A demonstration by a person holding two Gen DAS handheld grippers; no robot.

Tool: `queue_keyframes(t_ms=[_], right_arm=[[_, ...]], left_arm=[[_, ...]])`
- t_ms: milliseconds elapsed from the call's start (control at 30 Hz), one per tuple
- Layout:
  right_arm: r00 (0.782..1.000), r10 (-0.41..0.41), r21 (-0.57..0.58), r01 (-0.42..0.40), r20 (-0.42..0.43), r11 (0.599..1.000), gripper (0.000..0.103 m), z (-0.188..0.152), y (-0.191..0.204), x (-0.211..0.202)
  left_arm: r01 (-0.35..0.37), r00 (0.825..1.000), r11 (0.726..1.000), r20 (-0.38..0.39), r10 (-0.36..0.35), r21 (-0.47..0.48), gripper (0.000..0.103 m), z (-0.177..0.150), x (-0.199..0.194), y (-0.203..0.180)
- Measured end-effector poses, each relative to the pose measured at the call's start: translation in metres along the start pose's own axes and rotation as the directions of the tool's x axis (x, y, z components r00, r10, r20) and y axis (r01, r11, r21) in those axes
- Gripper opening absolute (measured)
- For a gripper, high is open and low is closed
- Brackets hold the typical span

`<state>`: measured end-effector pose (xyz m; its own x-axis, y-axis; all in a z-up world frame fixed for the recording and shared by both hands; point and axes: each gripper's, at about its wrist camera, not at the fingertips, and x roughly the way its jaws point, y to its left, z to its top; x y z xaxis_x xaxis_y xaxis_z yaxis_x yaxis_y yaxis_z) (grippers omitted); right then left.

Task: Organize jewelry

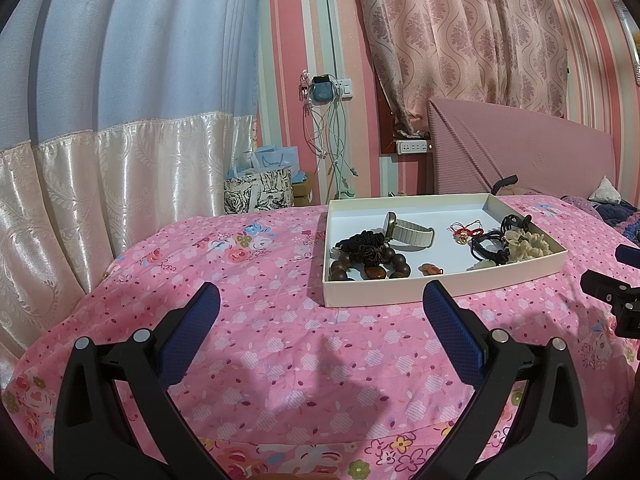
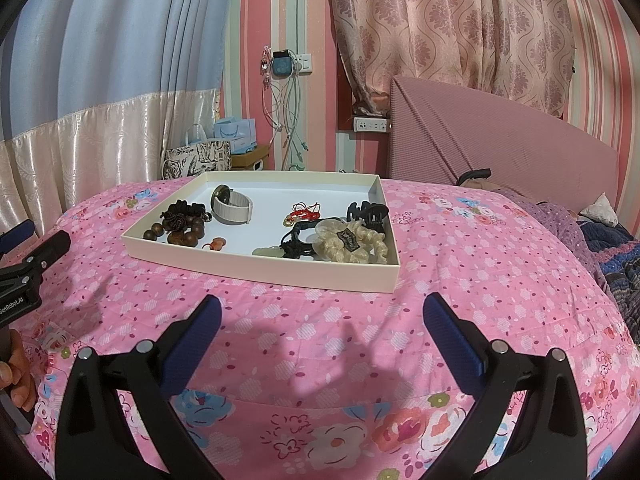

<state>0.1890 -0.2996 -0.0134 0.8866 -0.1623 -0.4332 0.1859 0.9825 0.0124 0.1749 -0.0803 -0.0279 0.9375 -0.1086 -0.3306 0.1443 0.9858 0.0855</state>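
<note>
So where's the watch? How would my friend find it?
On the pink flowery bedspread sits a shallow cream tray. Look toward its back left part, behind the dark wooden bead bracelet. The watch stands on its side, the only thing with a wide pale band and a round face.

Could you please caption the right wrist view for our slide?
Open right gripper faces a cream tray of jewelry on the pink floral bedspread.

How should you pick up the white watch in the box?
Grip the watch by its band loop, coming straight down from above. It lies on its side with the loop open, so one of the fingers could probably slip inside and pinch the strap. The beads crowd its left, so the right gripper likely has the clearer path.
</note>
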Motion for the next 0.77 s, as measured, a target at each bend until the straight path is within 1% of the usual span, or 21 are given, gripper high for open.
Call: queue_keyframes(t_ms=[767], right_arm=[[1.0,0.0,0.0,0.0,0.0,1.0,0.101,0.0002,0.0005,-0.0002]], left_arm=[[0.003,1.0,1.0,0.001,-0.003,-0.011,0.1,-0.0005,0.0022,0.0031]])
